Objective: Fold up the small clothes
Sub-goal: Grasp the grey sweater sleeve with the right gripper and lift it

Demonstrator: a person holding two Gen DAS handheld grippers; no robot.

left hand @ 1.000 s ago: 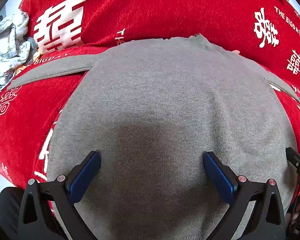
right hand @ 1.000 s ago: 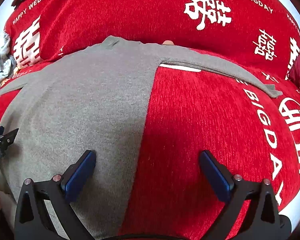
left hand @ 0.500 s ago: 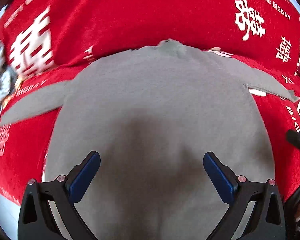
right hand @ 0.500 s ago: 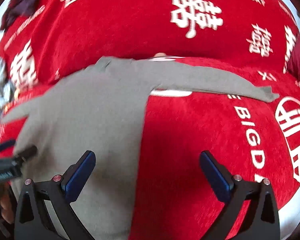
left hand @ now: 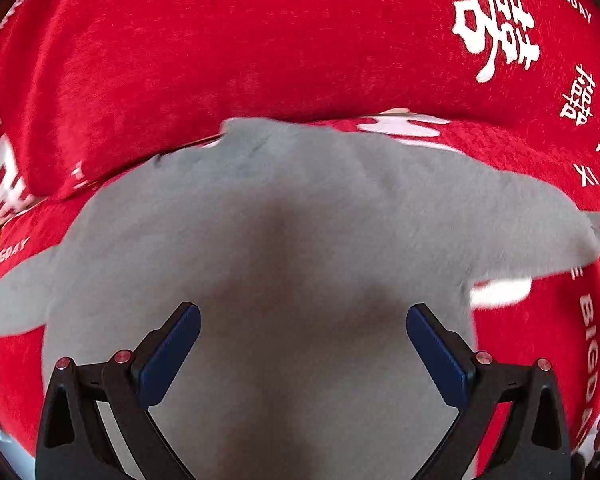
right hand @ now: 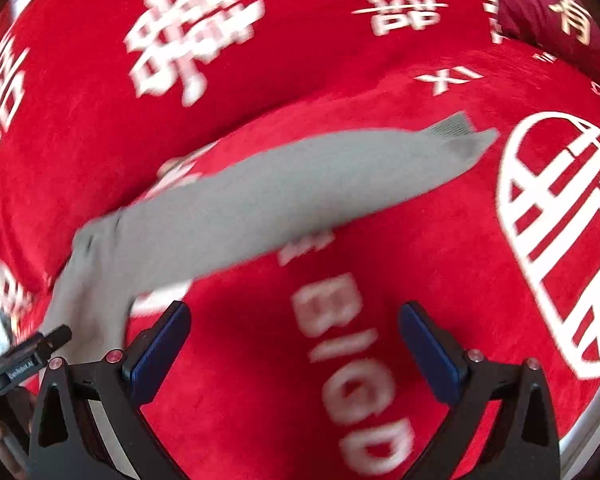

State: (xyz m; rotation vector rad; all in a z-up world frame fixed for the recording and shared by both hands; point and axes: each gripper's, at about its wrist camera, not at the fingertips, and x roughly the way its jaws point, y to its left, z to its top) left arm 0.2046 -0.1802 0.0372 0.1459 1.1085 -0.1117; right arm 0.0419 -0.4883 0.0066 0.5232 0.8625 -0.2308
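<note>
1. Left tongs point(left hand: 303, 344) are spread apart, empty, above the grey sweater point(left hand: 284, 240) body.
2. Right tongs point(right hand: 294, 340) are spread apart, empty, over the red cover point(right hand: 440, 260).
3. The sweater lies flat on the cover, its sleeve point(right hand: 300, 188) reaching toward 2 o'clock.

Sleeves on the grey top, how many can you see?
2. One sleeve sticks out to the left of the grey top. The other sleeve stretches right across the red cover. Nothing looks tucked under.

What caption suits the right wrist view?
Open right claw over red cover, facing the grey top's outstretched sleeve.
</note>
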